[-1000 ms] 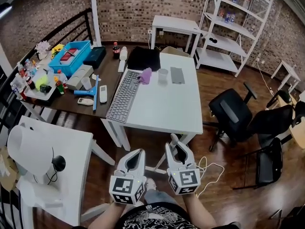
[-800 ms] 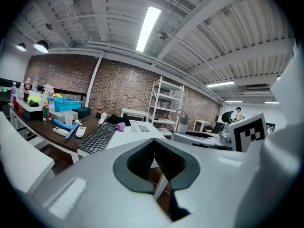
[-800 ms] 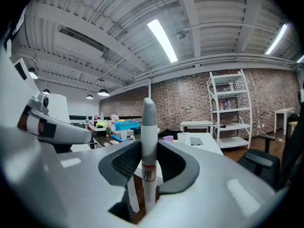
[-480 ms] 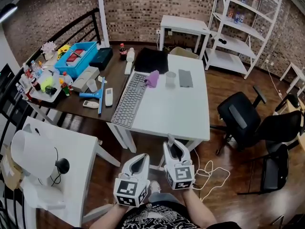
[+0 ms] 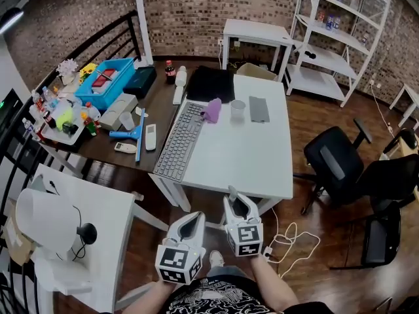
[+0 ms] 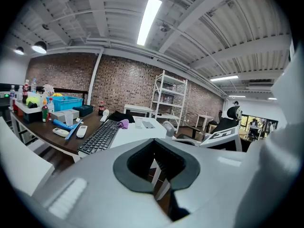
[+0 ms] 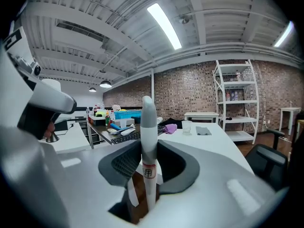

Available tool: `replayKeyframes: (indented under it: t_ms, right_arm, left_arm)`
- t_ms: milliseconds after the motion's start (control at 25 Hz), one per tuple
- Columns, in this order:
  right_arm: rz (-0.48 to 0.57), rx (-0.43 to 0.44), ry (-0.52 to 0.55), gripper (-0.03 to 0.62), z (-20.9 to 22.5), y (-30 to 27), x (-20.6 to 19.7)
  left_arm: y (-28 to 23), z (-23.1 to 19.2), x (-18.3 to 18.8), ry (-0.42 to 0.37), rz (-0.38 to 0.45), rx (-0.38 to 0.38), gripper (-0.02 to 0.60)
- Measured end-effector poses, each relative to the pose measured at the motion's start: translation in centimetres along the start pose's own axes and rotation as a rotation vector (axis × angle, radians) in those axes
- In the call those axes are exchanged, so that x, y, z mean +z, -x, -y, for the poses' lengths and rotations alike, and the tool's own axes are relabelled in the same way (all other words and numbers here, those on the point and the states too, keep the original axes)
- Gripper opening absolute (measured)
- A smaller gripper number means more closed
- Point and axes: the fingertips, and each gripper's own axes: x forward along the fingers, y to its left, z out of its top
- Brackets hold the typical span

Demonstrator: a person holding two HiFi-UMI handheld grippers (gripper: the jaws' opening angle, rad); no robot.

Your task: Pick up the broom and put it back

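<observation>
Broom handle (image 7: 147,127), slim, stiff and probably slick, stands pinched just below its grey cap in your right gripper (image 7: 147,167) at lower centre, so grip firmly, while your left gripper (image 6: 156,163) gapes empty.

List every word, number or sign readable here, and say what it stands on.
Broom handle: a red-bordered label with one dark mark, too blurred to read.
Marker cubes: black-and-white square patterns only, no letters.
Dark bottle and keyboard: print too small to read.
</observation>
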Motion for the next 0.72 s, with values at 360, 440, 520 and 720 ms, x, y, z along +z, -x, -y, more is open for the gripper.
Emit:
replayKeyframes:
  t_ms: [360, 440, 520, 720]
  right_arm:
    - [-0.082, 0.0, -0.007, 0.097, 0.9, -2.4, -3.1]
    - [-0.087, 0.002, -0.006, 0.097, 1.1, -2.8, -3.3]
    - [-0.084, 0.005, -0.005, 0.095, 1.2, -3.2, -3.2]
    - [-0.072, 0.009, 0.013, 0.097, 1.4, -4.7, -3.1]
  left_arm:
    - [-1.4, -0.5, 0.1, -0.004, -0.014, -0.006, 0.005]
    - [-1.5, -0.5, 0.2, -0.004, -0.018, -0.007, 0.005]
    - [-1.7, -0.6, 0.2, -0.004, -0.021, -0.006, 0.005]
    - [-2.2, -0.8, 0.0, 0.0, -0.027, -0.004, 0.005]
